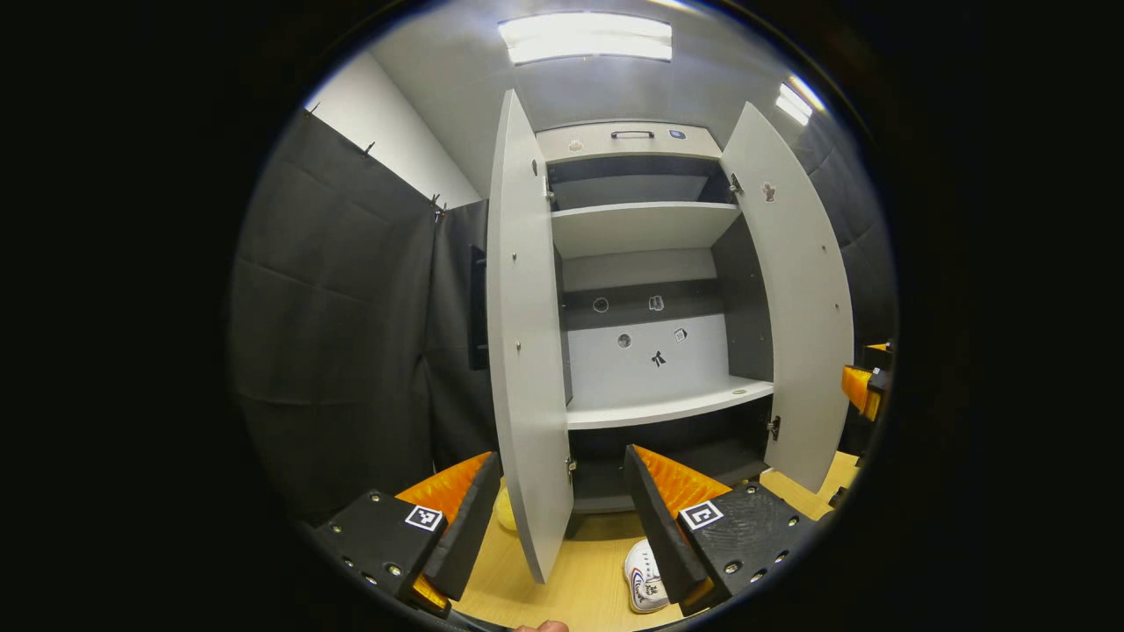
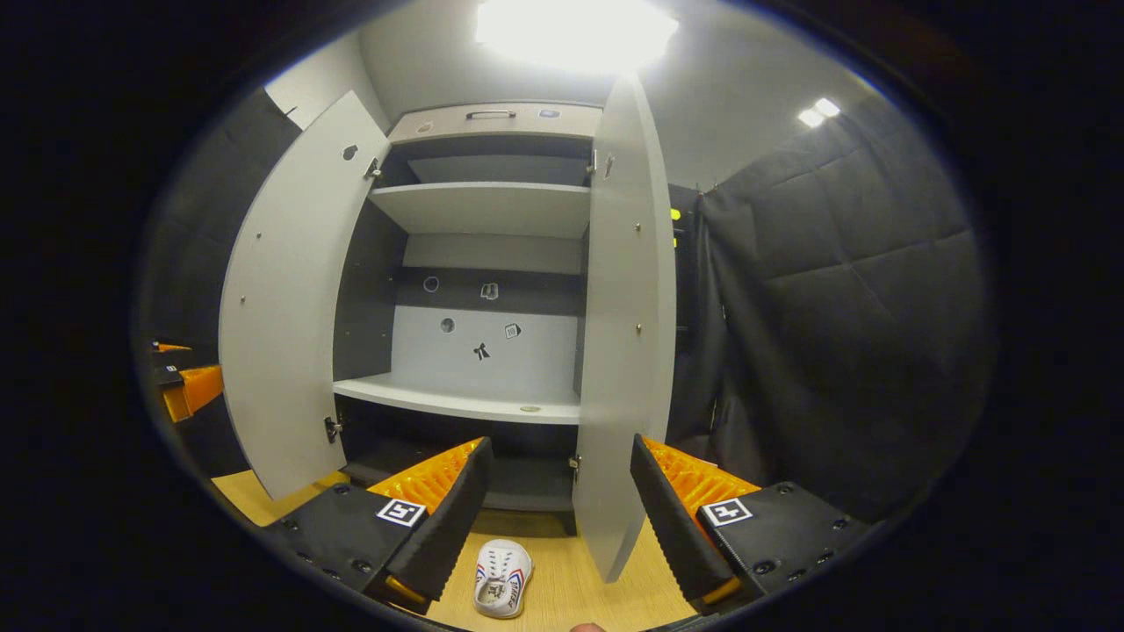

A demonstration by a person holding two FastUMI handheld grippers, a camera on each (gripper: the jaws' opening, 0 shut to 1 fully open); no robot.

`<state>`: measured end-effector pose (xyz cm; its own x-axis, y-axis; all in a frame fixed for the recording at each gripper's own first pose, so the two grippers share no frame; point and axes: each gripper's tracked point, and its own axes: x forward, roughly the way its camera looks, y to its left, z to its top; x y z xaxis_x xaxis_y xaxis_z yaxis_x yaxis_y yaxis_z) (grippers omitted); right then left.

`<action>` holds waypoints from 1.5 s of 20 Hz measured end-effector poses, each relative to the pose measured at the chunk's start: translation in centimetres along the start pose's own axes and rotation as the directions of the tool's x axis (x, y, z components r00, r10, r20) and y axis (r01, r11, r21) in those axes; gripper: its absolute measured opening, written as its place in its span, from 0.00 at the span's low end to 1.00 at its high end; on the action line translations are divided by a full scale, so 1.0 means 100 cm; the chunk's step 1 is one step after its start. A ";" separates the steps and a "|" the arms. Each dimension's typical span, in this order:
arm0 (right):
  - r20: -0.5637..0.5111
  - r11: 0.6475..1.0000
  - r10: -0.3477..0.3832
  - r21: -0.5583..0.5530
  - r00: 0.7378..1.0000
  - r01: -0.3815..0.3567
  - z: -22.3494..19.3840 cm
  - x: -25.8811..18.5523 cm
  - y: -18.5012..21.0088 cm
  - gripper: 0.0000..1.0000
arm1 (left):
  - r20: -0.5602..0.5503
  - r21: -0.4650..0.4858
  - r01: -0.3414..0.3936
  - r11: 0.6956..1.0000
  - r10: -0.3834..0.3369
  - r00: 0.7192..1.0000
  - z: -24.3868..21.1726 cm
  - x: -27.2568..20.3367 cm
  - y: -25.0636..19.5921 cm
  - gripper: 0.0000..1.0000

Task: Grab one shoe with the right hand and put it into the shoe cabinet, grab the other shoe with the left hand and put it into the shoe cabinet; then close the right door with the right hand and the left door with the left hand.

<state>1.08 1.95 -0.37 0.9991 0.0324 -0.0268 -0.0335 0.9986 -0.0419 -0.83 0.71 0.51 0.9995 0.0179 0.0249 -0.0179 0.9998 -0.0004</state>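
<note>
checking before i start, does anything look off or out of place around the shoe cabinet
Nothing damaged. One white shoe lies on the wooden floor before the shoe cabinet, both doors open, shelves bare. A yellowish object sits behind the left door; unclear what.

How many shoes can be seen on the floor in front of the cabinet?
1: a white shoe lies on the wooden floor before the open cabinet. The second shoe may be hidden.

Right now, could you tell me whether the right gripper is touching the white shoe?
Apart: in the right gripper view the open right gripper is above the white shoe.
</note>
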 end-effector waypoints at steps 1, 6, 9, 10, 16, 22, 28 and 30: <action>-0.009 1.000 0.009 -0.004 1.000 -0.009 -0.003 0.004 0.003 0.98 | 0.001 0.001 -0.003 1.000 0.003 1.000 0.001 -0.001 0.001 0.79; -0.096 0.998 0.066 -0.015 0.993 -0.068 -0.031 0.035 0.032 0.97 | 0.003 0.013 -0.043 0.999 0.043 0.999 0.002 -0.010 0.014 0.79; -0.149 0.993 0.111 -0.012 0.983 -0.114 -0.052 0.050 0.048 0.99 | 0.002 0.022 -0.069 0.997 0.069 0.998 0.003 -0.015 0.022 0.79; -0.167 0.992 0.122 -0.008 0.978 -0.125 -0.060 0.056 0.053 0.99 | 0.001 0.025 -0.078 0.997 0.078 0.997 0.003 -0.018 0.024 0.78; -0.345 0.983 0.180 0.017 0.921 -0.185 -0.133 0.085 0.076 0.99 | -0.008 0.045 -0.128 0.991 0.129 0.992 0.002 -0.029 0.038 0.79; -0.518 0.973 0.215 0.036 0.828 -0.230 -0.212 0.093 0.093 0.99 | -0.027 0.067 -0.183 0.981 0.185 0.982 -0.001 -0.042 0.051 0.79; -0.625 0.954 0.274 0.081 0.731 -0.288 -0.266 0.088 0.116 0.99 | -0.049 0.091 -0.243 0.966 0.248 0.967 -0.005 -0.056 0.067 0.79; -0.658 0.948 0.292 0.102 0.694 -0.303 -0.281 0.085 0.122 0.99 | -0.054 0.097 -0.264 0.960 0.270 0.961 -0.005 -0.060 0.073 0.78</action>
<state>8.46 13.23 -29.19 0.6673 0.2864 -0.6875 -0.3318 0.9408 0.0699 -6.91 7.90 -0.11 0.9575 0.2868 -0.0305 -0.2831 0.9548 0.0904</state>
